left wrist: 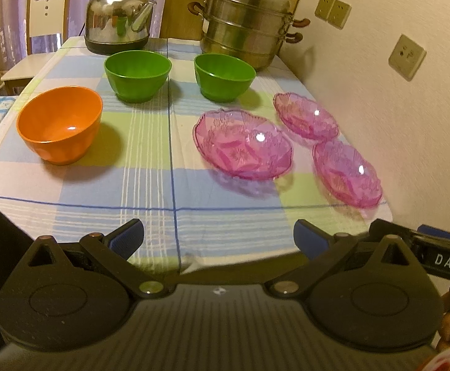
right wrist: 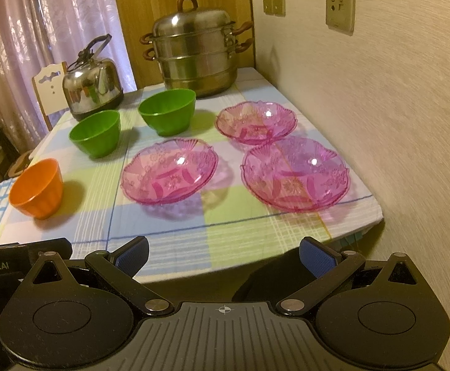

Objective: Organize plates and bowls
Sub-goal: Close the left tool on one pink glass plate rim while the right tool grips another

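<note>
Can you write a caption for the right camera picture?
Open right gripper faces three pink plates, two green bowls and an orange bowl.

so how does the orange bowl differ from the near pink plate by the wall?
The orange bowl is opaque, plain and deep with steep walls; the pink plate is see-through, patterned, shallow and wider, with a scalloped rim. The bowl sits at the table's left edge, the plate at the right by the wall. Both stand upright, empty and unstacked.

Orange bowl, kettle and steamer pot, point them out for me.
orange bowl [left wrist: 59, 128], left wrist view, inner wall.
kettle [left wrist: 116, 23], left wrist view, shiny body.
steamer pot [right wrist: 195, 58], right wrist view, middle tier.
</note>
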Demonstrator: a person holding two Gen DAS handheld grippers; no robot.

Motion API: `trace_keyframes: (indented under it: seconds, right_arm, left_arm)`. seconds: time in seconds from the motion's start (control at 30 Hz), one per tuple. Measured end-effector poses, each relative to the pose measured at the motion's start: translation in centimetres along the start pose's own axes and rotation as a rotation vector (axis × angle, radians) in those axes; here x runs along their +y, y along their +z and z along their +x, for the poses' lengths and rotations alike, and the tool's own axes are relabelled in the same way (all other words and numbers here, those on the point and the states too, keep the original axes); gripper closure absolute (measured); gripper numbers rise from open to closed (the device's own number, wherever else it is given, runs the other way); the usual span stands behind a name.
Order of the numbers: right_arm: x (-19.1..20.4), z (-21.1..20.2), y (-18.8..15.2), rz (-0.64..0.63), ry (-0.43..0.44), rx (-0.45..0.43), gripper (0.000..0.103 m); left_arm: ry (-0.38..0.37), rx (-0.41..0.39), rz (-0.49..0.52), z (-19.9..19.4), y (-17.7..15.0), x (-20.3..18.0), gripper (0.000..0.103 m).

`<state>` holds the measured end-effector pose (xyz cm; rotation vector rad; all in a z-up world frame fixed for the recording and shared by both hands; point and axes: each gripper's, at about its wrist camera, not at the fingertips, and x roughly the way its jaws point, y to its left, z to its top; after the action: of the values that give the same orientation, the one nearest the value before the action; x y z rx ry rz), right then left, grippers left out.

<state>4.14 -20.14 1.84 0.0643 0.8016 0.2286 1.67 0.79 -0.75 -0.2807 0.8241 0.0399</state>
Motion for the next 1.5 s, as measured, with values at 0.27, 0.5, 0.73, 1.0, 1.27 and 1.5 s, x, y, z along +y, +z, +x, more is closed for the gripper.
trace_keyframes:
  seconds: [0.27, 0.5, 0.73, 1.0, 1.27, 1.5]
  right_arm:
    - [-1.1, 1.6, 2.7, 0.018, -0.004, -0.037, 0.000]
    - [-1.4, 4.1, 5.3, 0.037, 0.022, -0.056, 0.001]
    - [-2.4, 6.8, 7.7, 0.069, 0.033, -0.053, 0.001]
    - [-3.1, 11.5, 8.3, 0.076, 0.039, -0.009, 0.009]
    - [-1.3, 16.2, 8.2, 0.031, 0.097, 0.052, 0.040]
    - [0.1, 19.5, 8.2, 0.021, 0.109, 0.083, 0.052]
  left_arm:
    - [-0.073, -0.012, -0.066, 2.9, 3.7, 1.0, 0.000]
    - [-0.075, -0.020, -0.105, 6.1, 6.4, 1.9, 0.001]
    - [-0.057, -0.011, -0.097, 9.8, 8.5, 2.8, 0.001]
    - [-0.055, 0.011, -0.095, 13.8, 9.5, 3.8, 0.004]
    - [-0.078, 0.036, -0.063, 17.2, 10.5, 4.6, 0.012]
    - [-0.097, 0.051, -0.061, 19.1, 10.8, 4.8, 0.021]
